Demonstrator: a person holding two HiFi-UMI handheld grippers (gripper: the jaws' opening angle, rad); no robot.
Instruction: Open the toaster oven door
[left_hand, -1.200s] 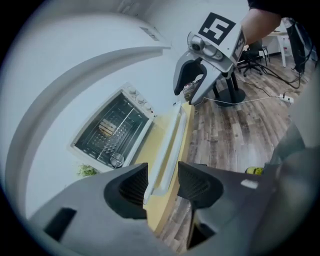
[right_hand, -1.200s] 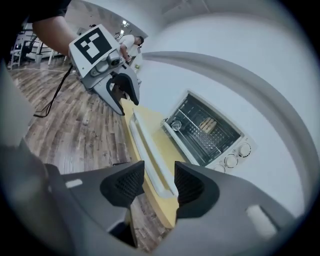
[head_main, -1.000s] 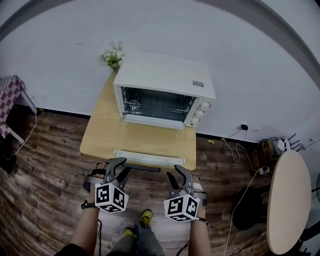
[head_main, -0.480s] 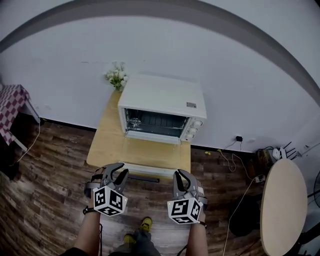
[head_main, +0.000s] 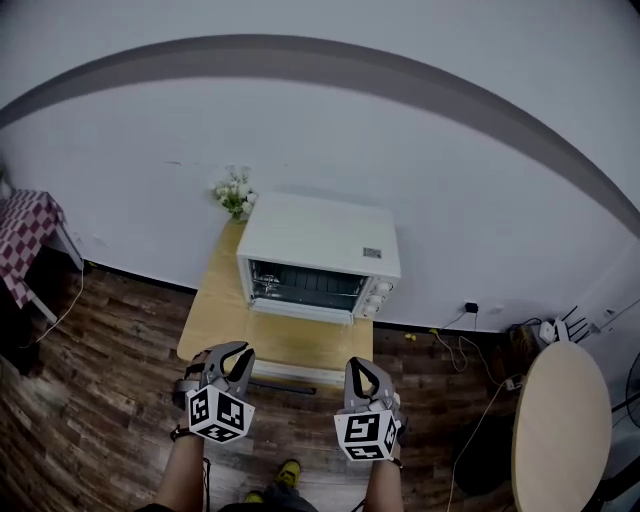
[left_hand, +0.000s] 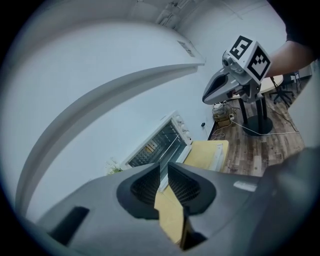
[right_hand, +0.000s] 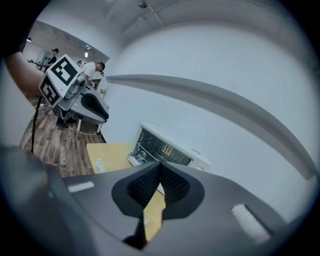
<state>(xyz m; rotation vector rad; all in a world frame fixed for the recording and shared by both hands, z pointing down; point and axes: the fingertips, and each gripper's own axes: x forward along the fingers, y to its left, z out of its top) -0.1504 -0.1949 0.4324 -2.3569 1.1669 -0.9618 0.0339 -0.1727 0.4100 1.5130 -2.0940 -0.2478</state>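
The white toaster oven (head_main: 322, 240) stands on a light wooden table (head_main: 215, 320), its door (head_main: 292, 373) folded down flat toward me and the rack inside showing. Both grippers hang over the floor, short of the table's front edge and touching nothing. My left gripper (head_main: 232, 353) has its jaws closing, a thin gap left and nothing between them (left_hand: 163, 170). My right gripper (head_main: 361, 368) is shut and empty (right_hand: 160, 167). The oven (left_hand: 160, 142) also lies ahead in the left gripper view, and the oven (right_hand: 165, 147) in the right gripper view.
A small bunch of flowers (head_main: 234, 192) stands at the table's back left corner against the white wall. A checked cloth table (head_main: 25, 230) is at the far left, a round table (head_main: 565, 430) at the right, and cables (head_main: 480, 320) lie on the wood floor.
The view has pulled back, so the oven looks smaller and farther. Both grippers have come away from the door's handle, and their jaws have narrowed, the right one fully.
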